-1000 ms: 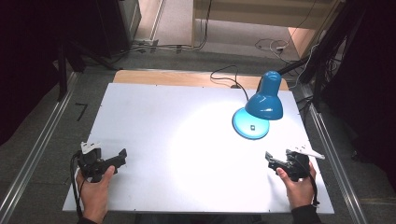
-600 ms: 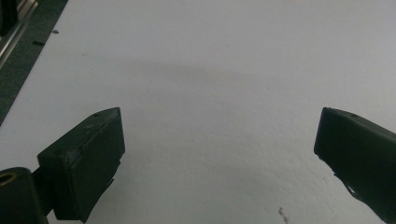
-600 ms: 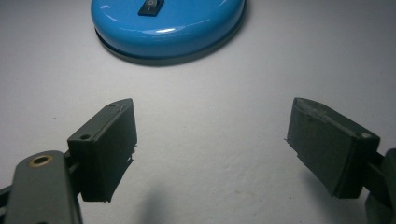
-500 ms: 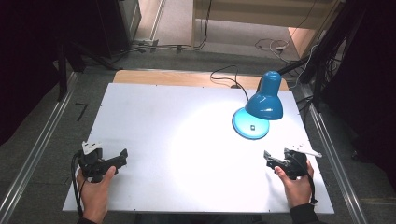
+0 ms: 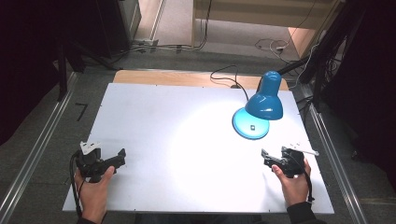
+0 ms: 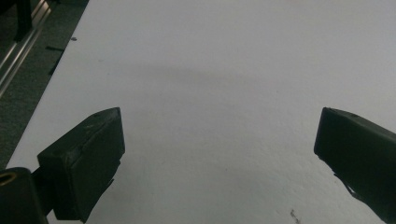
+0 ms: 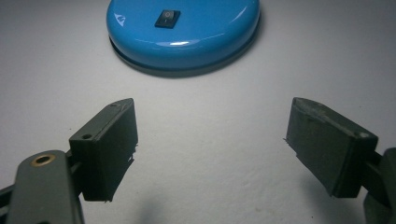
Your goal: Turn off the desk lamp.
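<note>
While its bulb lights a bright patch on the white rectangular tabletop (image 5: 154, 121), the glossy blue metal desk lamp (image 5: 264, 103) stands upright on the far right part of that tabletop. The lamp's round blue base (image 7: 183, 29) sits flat, with a small black rocker switch (image 7: 167, 18) on its top face. From the base, the neck rises toward the far edge, and the bell-shaped shade (image 5: 265, 105) hangs back over the base, its long axis tilted and its mouth facing down and toward the person. A black cable (image 5: 227, 80) trails from behind the lamp across the far edge.

Right gripper (image 7: 211, 140): near the lamp, on the person's side of the base, aimed at it; jaws wide apart, holding nothing.

Left gripper (image 6: 219, 154): well apart from the lamp, toward the near left corner, over bare tabletop; jaws wide apart, holding nothing.
</note>
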The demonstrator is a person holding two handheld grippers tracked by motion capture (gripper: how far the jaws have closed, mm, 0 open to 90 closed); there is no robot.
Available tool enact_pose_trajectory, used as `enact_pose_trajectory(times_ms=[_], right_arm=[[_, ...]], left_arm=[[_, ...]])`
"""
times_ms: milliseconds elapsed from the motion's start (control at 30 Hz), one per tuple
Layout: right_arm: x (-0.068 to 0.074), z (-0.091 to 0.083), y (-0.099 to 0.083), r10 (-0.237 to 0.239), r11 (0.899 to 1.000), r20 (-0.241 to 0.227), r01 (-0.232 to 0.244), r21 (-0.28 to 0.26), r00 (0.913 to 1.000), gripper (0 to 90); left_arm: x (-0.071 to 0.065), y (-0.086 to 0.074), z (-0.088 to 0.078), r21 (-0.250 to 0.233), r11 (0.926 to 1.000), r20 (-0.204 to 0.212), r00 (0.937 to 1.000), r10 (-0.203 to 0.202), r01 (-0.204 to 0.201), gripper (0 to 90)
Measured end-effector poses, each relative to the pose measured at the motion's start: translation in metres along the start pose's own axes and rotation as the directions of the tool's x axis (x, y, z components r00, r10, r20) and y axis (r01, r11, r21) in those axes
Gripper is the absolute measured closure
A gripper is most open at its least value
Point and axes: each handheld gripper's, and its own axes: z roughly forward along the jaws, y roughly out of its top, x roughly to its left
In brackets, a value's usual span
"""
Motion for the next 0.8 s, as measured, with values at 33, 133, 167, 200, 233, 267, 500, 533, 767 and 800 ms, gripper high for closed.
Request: enact_pose_trajectory(times_ms=[33,133,167,200,233,267,500,533,767,800], right_arm=[[0.001,0.0,0.001,-0.004,1.0,-0.004,0.004,-0.002,1.0,15.8],[0.004,0.0,0.002,-0.008,1.0,-0.007,0.007,-0.011,0.9999,16.8],[0.005,0.001,0.003,-0.007,1.0,-0.008,0.007,-0.011,0.9999,17.0],[0.006,0.002,0.003,-0.012,1.0,-0.007,0.012,-0.01,0.9999,17.1],[0.007,0.003,0.004,-0.012,1.0,-0.007,0.012,-0.008,0.9999,17.4],[0.008,0.003,0.004,-0.012,1.0,-0.008,0.012,-0.006,0.9999,17.4],[0.02,0.011,0.008,-0.027,1.0,-0.016,0.026,-0.005,0.9995,18.6],[0.02,0.011,0.008,-0.027,1.0,-0.016,0.026,-0.005,0.9995,18.6],[0.026,0.02,0.011,-0.025,1.0,-0.021,0.025,-0.004,0.9995,20.0],[0.028,0.021,0.013,-0.028,1.0,-0.02,0.028,-0.009,0.9994,20.5]], left_arm=[[-0.001,0.0,0.0,-0.002,1.0,0.001,1.0,0.002,-0.002,2.2],[-0.002,0.0,0.0,-0.001,1.0,0.006,1.0,0.007,-0.007,2.2],[-0.003,0.0,0.0,-0.002,1.0,0.006,1.0,0.008,-0.008,2.2],[-0.003,0.0,-0.001,-0.002,1.0,0.006,0.9999,0.01,-0.01,2.3],[-0.003,0.0,-0.001,-0.001,0.9999,0.007,0.9999,0.01,-0.01,2.3],[-0.003,0.0,-0.002,-0.003,0.9999,0.011,0.9999,0.011,-0.011,2.2],[-0.003,0.0,-0.002,-0.003,0.9999,0.019,0.9998,0.011,-0.011,2.3],[-0.003,0.0,-0.001,-0.001,0.9999,0.02,0.9997,0.01,-0.01,2.3],[-0.005,0.0,-0.003,-0.007,0.9997,0.019,0.9996,0.022,-0.022,2.3],[-0.005,0.0,-0.003,-0.007,0.9997,0.021,0.9995,0.022,-0.021,2.2]])
